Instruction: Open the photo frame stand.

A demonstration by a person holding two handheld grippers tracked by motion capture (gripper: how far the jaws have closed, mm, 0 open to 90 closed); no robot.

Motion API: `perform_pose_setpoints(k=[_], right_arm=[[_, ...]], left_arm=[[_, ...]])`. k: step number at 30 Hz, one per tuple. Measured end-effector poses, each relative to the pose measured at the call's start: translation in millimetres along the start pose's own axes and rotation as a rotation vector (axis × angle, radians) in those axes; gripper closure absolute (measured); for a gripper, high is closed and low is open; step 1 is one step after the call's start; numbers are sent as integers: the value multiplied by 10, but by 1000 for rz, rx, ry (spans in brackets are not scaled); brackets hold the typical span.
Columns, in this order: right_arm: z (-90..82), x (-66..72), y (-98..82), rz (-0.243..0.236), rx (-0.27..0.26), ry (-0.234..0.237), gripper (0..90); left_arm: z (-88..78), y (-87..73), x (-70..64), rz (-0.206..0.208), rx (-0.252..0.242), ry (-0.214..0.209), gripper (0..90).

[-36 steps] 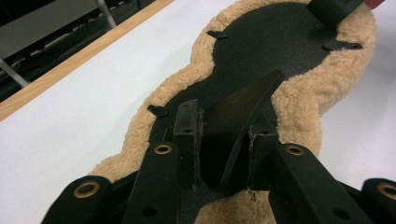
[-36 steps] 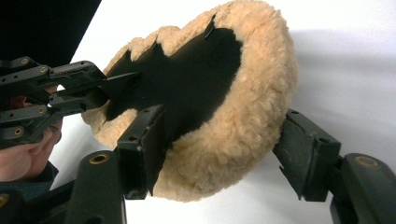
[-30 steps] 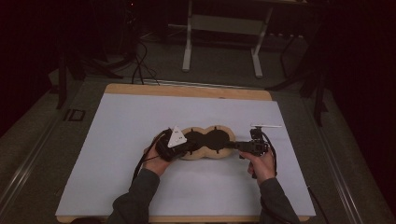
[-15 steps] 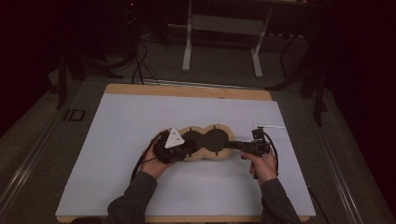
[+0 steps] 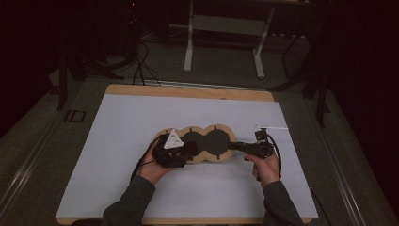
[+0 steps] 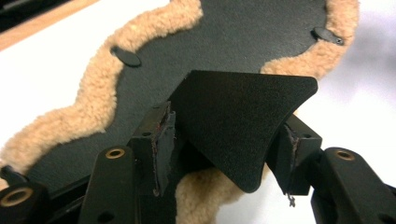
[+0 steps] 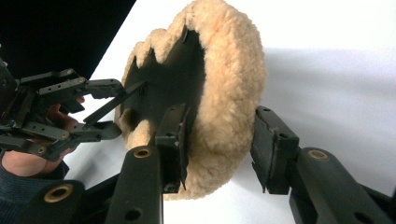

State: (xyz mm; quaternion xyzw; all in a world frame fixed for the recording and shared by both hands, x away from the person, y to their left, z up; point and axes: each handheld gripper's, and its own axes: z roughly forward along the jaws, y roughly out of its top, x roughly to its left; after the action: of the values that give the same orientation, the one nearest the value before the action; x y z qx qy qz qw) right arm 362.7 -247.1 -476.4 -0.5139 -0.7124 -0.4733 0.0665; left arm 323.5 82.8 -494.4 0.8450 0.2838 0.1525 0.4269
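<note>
A three-lobed tan fleece pad point(image 5: 209, 141) with a black inner face lies mid-table on the white cover point(image 5: 117, 141). My left gripper point(image 5: 190, 149) is at its left end. In the left gripper view a black triangular flap point(image 6: 238, 112) spans the gap between the jaws of this gripper point(image 6: 224, 144), which have just been opening and stand wide. My right gripper point(image 5: 233, 146) straddles the right end. There the fleece rim point(image 7: 229, 79) sits between the jaws of the right gripper point(image 7: 217, 140), which have just been closing. One pad rests on the black face; the other stands just off the fleece.
The left gripper point(image 7: 112, 108) and its hand show beyond the pad in the right gripper view. A small white strip point(image 5: 272, 127) lies behind the right hand. The wooden table edge point(image 5: 188, 90) runs along the back, with a metal stand point(image 5: 223, 28) on the floor beyond.
The left gripper has edged slightly left at the pad's end. The pad and the right hand keep their places.
</note>
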Motion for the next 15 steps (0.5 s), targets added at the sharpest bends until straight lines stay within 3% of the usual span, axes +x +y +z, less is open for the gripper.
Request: perform_pose_setpoints(k=[15], right_arm=[[-24, 7, -3, -21, -3, 5, 628]], left_arm=[[-152, -145, 32, -24, 6, -34, 440]])
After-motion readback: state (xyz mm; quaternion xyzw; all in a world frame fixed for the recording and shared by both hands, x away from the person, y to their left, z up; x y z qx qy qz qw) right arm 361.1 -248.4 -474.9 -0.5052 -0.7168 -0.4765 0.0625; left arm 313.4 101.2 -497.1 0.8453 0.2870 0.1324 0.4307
